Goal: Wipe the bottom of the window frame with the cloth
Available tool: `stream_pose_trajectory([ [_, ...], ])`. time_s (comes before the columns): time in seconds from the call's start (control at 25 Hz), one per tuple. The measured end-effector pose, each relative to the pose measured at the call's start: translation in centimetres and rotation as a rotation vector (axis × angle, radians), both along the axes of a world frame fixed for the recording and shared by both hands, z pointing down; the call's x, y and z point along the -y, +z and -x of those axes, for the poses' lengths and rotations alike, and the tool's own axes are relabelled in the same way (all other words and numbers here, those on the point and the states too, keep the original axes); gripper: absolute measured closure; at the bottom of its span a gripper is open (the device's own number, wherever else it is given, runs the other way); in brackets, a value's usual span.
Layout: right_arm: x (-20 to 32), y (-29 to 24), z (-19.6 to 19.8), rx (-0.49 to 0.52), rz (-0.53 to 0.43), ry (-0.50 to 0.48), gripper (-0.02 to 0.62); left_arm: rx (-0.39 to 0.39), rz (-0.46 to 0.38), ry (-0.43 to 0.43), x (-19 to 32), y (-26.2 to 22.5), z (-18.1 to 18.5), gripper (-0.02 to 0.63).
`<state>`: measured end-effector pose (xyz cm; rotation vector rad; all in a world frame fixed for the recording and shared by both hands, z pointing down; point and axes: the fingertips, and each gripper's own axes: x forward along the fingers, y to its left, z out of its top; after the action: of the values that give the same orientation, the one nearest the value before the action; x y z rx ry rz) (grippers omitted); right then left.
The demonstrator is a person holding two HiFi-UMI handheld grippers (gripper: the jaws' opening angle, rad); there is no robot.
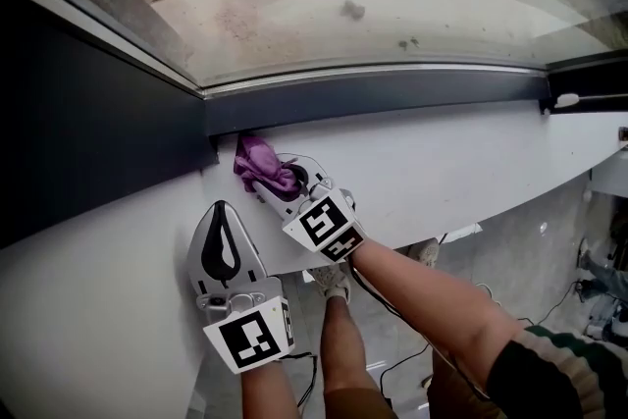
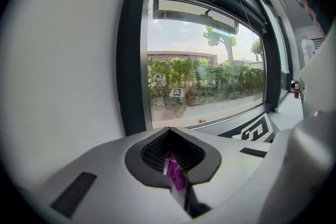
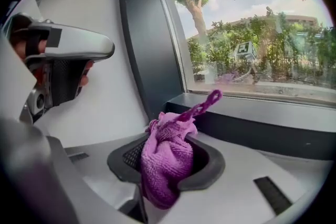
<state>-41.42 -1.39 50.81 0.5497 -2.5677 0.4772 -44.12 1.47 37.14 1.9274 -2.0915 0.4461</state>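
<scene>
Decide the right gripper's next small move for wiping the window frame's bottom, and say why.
Probably press the cloth against the dark bottom frame and sweep rightward: the right gripper holds it bunched at the frame's left corner, with the whole length lying to its right.

window frame (image 1: 373,98) and dark side jamb (image 1: 98,113) are closing off the left corner; sill (image 1: 461,162) is running open rightward to a white fitting (image 1: 566,100).

Right gripper (image 1: 287,182): white plastic, jaws clamped on a bunched purple microfibre cloth (image 1: 257,162) — forearm outstretched.
Left gripper (image 1: 222,219): white plastic, jaws together, just beside.
</scene>
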Motion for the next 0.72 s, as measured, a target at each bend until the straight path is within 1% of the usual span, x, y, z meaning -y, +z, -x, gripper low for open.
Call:
stream_pose_trajectory([
  [0.2,1.7,0.0,-3.4,-0.019,-0.006,0.033,0.448,0.007,-0.001,0.036,0.8,0.2,-2.4,0.601],
  [0.36,2.7,-0.1,-5.4,-0.025,0.006,0.059,0.448,0.012,0.02,0.063,1.4,0.5,-3.9,0.601],
  [0.48,3.0,0.3,-7.4,-0.043,0.014,0.071,0.448,-0.001,0.033,0.074,1.8,1.2,-5.3,0.601],
  [0.64,3.0,0.5,-10.2,-0.054,0.026,0.091,0.448,-0.01,0.045,0.114,2.3,1.5,-7.8,0.6],
  [0.72,3.2,0.5,-11.6,-0.06,0.028,0.099,0.448,-0.033,0.045,0.135,2.8,1.7,-9.2,0.6],
])
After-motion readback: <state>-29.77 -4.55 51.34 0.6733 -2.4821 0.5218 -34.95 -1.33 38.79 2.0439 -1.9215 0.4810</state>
